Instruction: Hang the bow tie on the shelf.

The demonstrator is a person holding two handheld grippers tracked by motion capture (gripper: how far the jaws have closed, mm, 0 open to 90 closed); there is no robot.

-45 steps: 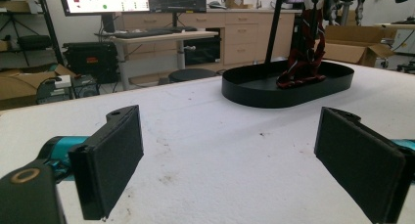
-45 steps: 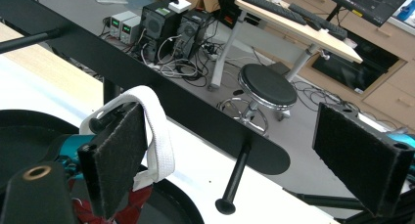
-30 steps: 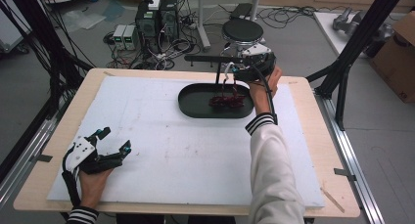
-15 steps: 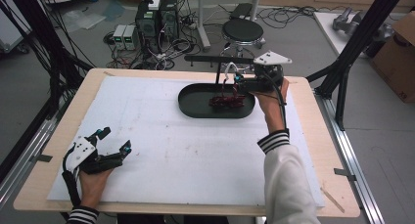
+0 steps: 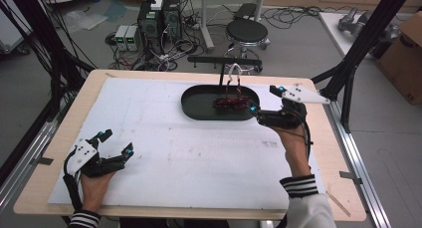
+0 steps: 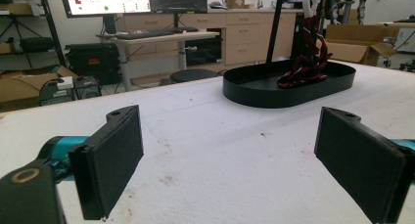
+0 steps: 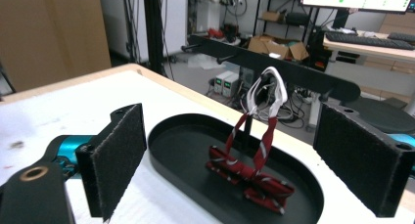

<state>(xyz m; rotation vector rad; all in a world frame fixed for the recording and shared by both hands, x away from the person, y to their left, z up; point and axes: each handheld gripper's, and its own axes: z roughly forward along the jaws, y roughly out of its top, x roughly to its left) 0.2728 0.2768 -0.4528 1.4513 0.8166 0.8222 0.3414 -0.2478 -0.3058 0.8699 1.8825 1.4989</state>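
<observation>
Pulling the right tongs (image 5: 259, 112) back from the red strap (image 5: 231, 102) hanging into the black tray (image 5: 196, 107), we see both tongs apart, the left tongs (image 5: 115, 146) resting on the worktop (image 5: 199, 158), so hanging looks finished

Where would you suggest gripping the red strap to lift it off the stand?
Probably the two upright strands of the red strap, just below its white loop, approached from the right claw side; there they hang clear of the tray.
</observation>
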